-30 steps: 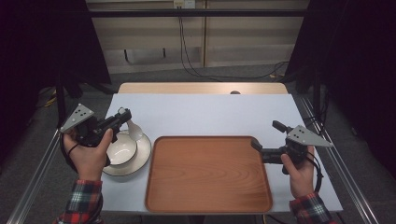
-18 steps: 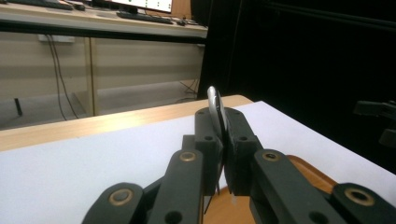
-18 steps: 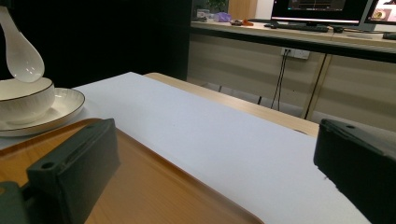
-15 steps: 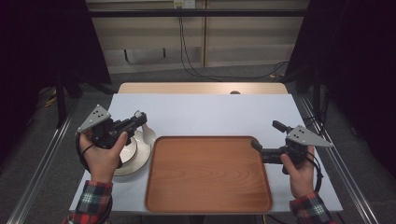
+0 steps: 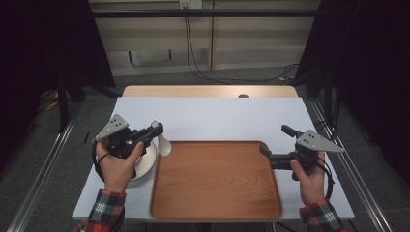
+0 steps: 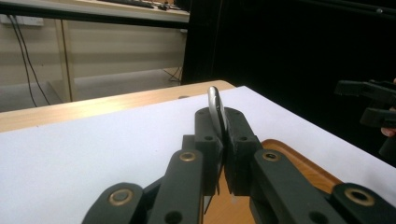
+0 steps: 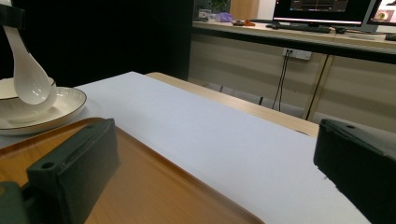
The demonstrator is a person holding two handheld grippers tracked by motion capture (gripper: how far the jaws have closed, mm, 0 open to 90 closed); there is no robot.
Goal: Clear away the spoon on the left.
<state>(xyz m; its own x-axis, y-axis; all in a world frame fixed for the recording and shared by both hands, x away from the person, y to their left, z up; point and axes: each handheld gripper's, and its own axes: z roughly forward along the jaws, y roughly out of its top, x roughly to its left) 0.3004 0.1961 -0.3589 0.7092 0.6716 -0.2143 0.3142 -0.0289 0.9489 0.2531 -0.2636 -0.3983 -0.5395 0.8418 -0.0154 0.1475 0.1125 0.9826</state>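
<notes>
My left gripper (image 5: 157, 127) is shut on the handle of a white ceramic spoon (image 5: 165, 145), whose scoop hangs down just off the left edge of the wooden tray (image 5: 215, 180). In the left gripper view the jaws (image 6: 223, 126) pinch the spoon handle (image 6: 214, 103) upright. The right gripper view shows the spoon (image 7: 27, 77) hanging in front of a white bowl (image 7: 8, 105) that sits on a striped plate (image 7: 67, 105). At the tray's right edge my right gripper (image 5: 274, 140) stands open with nothing between its jaws (image 7: 215, 158).
The plate (image 5: 147, 162) lies at the table's left, partly under my left hand. The white tabletop (image 5: 217, 118) stretches behind the tray, with a wooden strip (image 5: 208, 91) along its far edge. Metal rails run along both sides.
My left gripper has moved right, from above the bowl to the tray's left edge, carrying the spoon. The right gripper has stayed put.
</notes>
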